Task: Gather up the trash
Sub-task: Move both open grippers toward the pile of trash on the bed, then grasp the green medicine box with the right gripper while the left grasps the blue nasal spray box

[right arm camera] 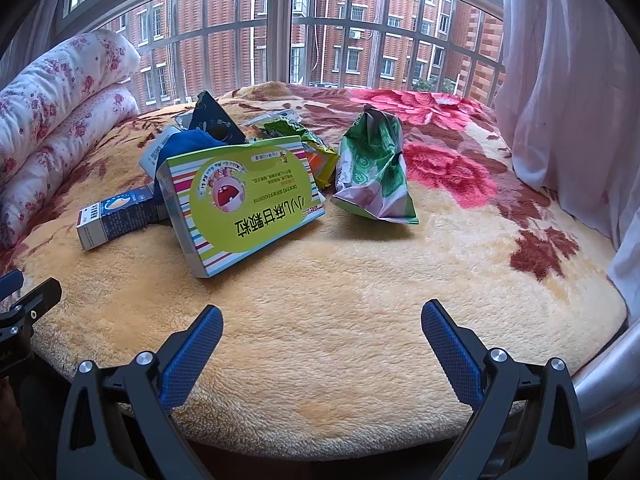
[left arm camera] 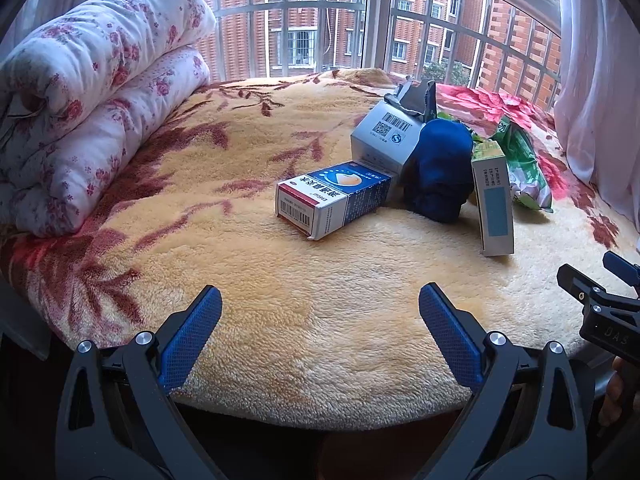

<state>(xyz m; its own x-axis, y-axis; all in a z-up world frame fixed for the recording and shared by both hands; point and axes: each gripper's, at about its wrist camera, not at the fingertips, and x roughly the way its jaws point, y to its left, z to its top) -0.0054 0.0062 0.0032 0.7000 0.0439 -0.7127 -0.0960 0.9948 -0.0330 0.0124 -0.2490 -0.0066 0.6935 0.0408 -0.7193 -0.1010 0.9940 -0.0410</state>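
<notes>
The trash lies in a heap on the yellow flowered blanket (right arm camera: 360, 320). Landmark is the striped green box (right arm camera: 244, 200). The dark blue bundle (left arm camera: 438, 168) behind it is mostly hidden in the right view. In the left view the box shows only its narrow edge. A green wrapper (right arm camera: 374, 176) lies just right of it, a blue-white box (left arm camera: 334, 204) left. Left gripper (left arm camera: 320, 308) and right gripper (right arm camera: 322, 326) are both spread wide and empty, near the blanket's front edge.

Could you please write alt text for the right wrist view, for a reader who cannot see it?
The open right gripper hovers over a fleecy floral blanket, empty, facing a pile of trash: a striped green medicine box, a crumpled green wrapper and a small blue-and-white box. A barred window stands behind.
</notes>
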